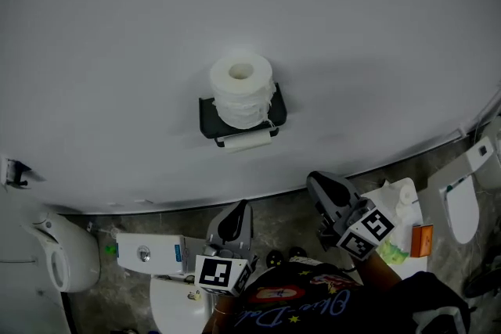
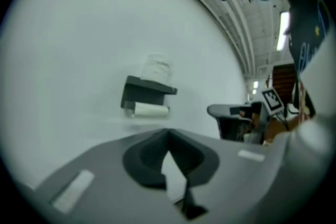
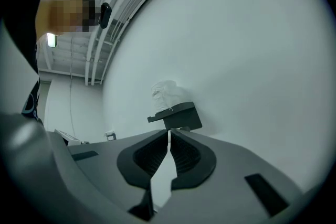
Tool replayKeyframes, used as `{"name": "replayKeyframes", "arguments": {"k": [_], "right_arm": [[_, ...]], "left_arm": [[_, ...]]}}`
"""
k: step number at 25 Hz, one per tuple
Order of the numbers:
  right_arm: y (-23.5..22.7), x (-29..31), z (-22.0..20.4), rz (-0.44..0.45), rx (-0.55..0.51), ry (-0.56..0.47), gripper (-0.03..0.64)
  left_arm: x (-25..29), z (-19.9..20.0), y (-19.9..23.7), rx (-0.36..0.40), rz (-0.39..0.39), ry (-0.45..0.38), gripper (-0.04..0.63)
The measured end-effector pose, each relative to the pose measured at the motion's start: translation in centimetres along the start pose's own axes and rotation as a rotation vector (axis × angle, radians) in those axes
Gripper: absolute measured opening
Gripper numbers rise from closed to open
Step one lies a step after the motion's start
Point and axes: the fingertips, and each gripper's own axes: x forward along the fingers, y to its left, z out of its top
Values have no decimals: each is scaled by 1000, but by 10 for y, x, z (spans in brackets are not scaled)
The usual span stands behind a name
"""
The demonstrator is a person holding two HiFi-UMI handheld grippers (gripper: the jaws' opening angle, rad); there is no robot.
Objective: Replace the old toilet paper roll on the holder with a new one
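By my reading the swap has not begun. The holder (image 1: 207,118) is fixed to the far wall (image 1: 117,51). The old roll (image 1: 246,140), worn thin, is still on the bar underneath, and the new roll (image 1: 241,90) stands upright on the holder's top shelf. My left gripper (image 1: 239,209) and right gripper (image 1: 319,184) are on the near side, well apart from the holder, with the right one further right. Both have their jaws pressed together with nothing between them. Everything is left to do: pull the old roll off the bar, then fit the new one.
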Motion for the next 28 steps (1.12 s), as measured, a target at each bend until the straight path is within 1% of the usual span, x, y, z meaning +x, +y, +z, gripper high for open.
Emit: {"name": "replayKeyframes", "arguments": {"k": [3, 4, 5, 6, 7, 8, 9, 11, 12, 13, 15, 16, 17, 20, 24, 28], "right_arm": [[-3, 6, 5, -11, 14, -16, 12], [-4, 6, 7, -10, 13, -22, 12], [-4, 6, 11, -8, 5, -27, 12], [-4, 5, 14, -5, -8, -30, 12], [-4, 3, 16, -6, -20, -31, 12], [-5, 0, 17, -13, -31, -28, 12], [-8, -5, 18, -26, -36, -25, 12], [-13, -15, 21, -55, -38, -23, 12], [-16, -20, 23, -69, -39, -22, 12], [-19, -24, 23, -84, -44, -20, 12], [-25, -32, 23, -121, -54, -14, 12], [-28, -37, 23, -142, -58, -12, 11], [-31, -42, 24, -162, -60, -14, 11], [-38, -52, 30, -205, -63, -28, 12], [-47, -61, 30, -246, -44, -34, 11], [-52, -68, 32, -268, -46, -41, 12]], "left_arm": [[12, 6, 2, 29, -23, 13, -12], [15, 8, 2, 28, -33, 13, -12], [20, 10, 2, 1, -47, 9, -12], [24, 11, 4, -64, -63, -11, 0], [29, 12, 8, -167, -72, -46, 35], [33, 12, 14, -289, -70, -91, 56], [37, 11, 23, -403, -55, -137, 61], [48, 8, 40, -572, -25, -211, 61], [54, 5, 48, -654, -28, -238, 66], [62, 4, 55, -753, -45, -266, 96], [76, 6, 66, -971, -109, -342, 186], [80, 11, 68, -1046, -137, -385, 211], [83, 16, 69, -1074, -153, -420, 221], [91, 30, 71, -1028, -161, -473, 221], [106, 29, 73, -1105, -182, -472, 221], [113, 29, 76, -1097, -167, -467, 221]]}}
